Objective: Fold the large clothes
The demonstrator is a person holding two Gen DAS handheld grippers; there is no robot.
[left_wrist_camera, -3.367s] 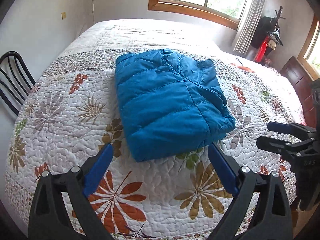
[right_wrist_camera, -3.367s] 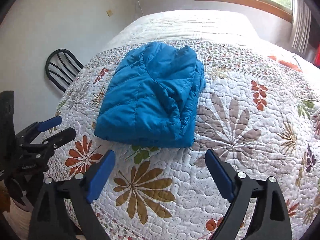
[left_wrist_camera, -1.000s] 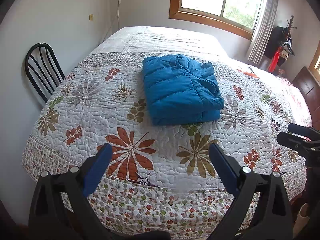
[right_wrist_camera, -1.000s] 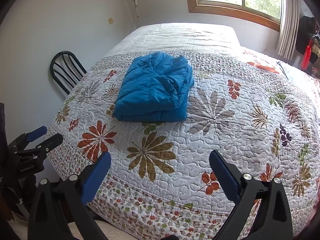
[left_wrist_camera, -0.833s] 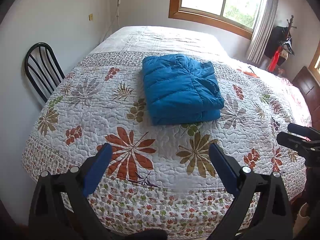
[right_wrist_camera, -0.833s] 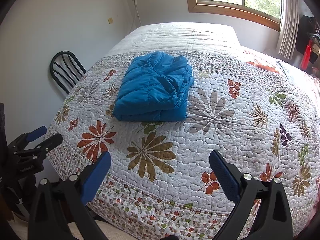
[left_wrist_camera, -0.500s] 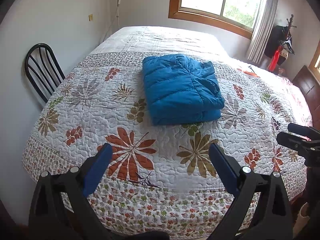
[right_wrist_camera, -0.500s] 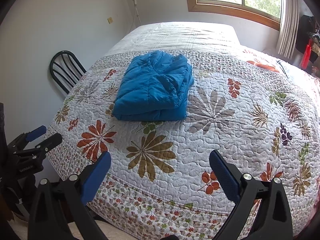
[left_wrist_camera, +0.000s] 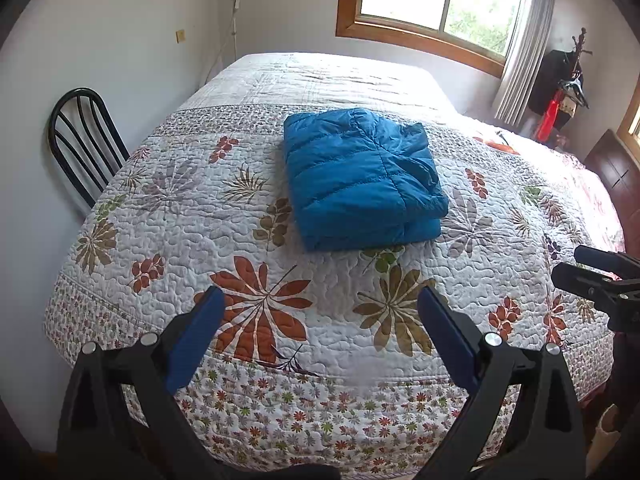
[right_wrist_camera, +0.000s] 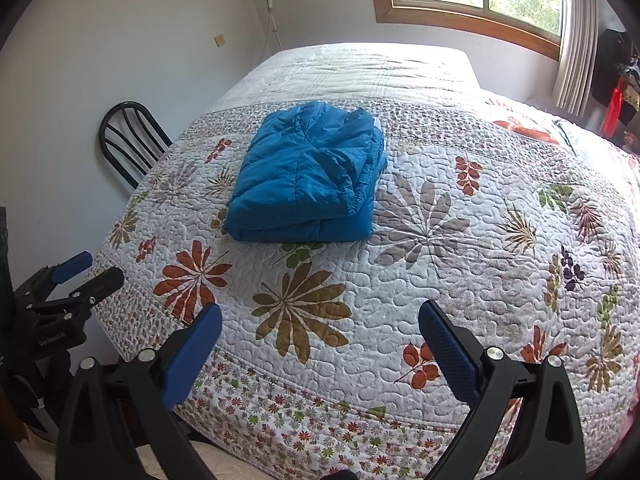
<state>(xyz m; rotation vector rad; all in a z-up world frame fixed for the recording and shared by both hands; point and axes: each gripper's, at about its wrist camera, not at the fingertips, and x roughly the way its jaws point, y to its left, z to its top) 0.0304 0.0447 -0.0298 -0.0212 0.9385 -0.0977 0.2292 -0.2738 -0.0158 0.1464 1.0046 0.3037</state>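
A blue puffer jacket lies folded into a thick rectangle on the floral quilt of the bed; the right wrist view has the same jacket left of centre. My left gripper hovers open over the quilt's near edge, well short of the jacket, nothing between its blue pads. My right gripper is open too, held back from the bed's foot. Each wrist view catches the other gripper at its side: the right gripper and the left gripper.
A black metal chair stands against the wall left of the bed. A wood-framed window and curtain are behind the bed. Dark clothes on a rack and a wooden cabinet sit at the right.
Since 3.4 s ago both grippers have pulled back from the folded jacket to beyond the bed's foot. Over the last second nothing has visibly moved.
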